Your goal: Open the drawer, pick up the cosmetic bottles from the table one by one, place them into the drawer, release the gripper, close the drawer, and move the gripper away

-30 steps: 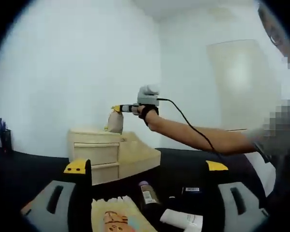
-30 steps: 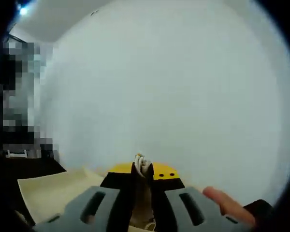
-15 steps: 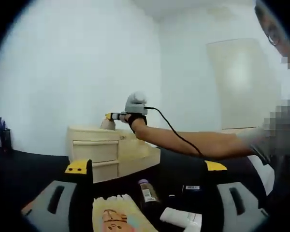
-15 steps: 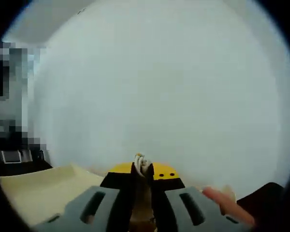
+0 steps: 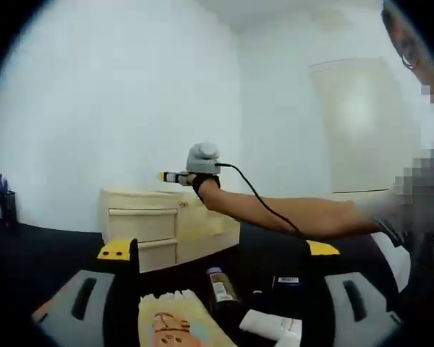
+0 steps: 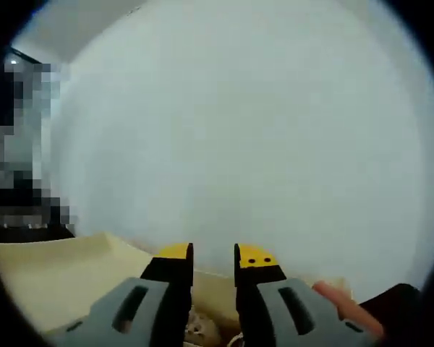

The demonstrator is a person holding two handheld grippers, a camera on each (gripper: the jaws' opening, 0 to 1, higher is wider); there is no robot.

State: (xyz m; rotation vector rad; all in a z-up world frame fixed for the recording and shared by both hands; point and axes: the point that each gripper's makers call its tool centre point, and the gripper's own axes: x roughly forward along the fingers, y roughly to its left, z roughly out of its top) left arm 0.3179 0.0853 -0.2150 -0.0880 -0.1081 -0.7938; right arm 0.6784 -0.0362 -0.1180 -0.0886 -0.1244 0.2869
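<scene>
the cream drawer unit (image 5: 141, 220) sits at nine o'clock of your outstretched arm, its open drawer (image 6: 50, 278) under your right gripper (image 6: 213, 254), whose jaws stand parted and empty over a pale bottle (image 6: 197, 327) just let go. lift that gripper straight up before swinging back. your left gripper (image 5: 220, 249) idles wide open and empty, with a brown bottle (image 5: 220, 285) and white tube (image 5: 271, 327) on the table at six o'clock.

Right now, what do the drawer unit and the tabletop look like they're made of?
Drawer unit: pale cream, matte, uniform colour with no visible grain, so likely plastic or painted board; cannot tell which. Table: black and non-reflective, possibly a cloth or mat cover; the surface texture is too blurred to settle.
</scene>
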